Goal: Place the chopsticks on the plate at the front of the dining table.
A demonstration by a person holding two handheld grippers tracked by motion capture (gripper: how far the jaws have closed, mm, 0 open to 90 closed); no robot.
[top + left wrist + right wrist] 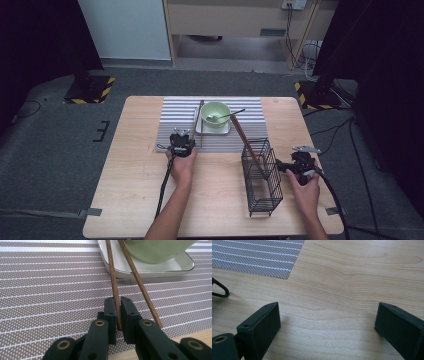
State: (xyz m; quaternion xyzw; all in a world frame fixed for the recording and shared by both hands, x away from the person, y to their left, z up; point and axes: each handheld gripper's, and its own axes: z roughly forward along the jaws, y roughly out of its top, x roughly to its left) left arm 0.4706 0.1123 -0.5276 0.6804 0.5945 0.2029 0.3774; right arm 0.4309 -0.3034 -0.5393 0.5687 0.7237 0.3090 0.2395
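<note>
Chopstick [113, 277] clamped in left gripper [118, 315], lying on striped mat [50, 290] beside white tray [150, 270]. Right gripper [327, 320] jaws apart, empty, beside wire basket [261, 175]. Step: pickup. Next: lift, carry to basket.

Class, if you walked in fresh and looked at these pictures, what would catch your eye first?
First, the left gripper, shut on a brown wooden chopstick lying on the striped placemat, beside the pale green bowl on its white square plate. Next, the black wire basket standing right of centre on the table, the right gripper open beside it.

green bowl [215, 113], spoon [226, 116], wire basket [262, 176]
</note>
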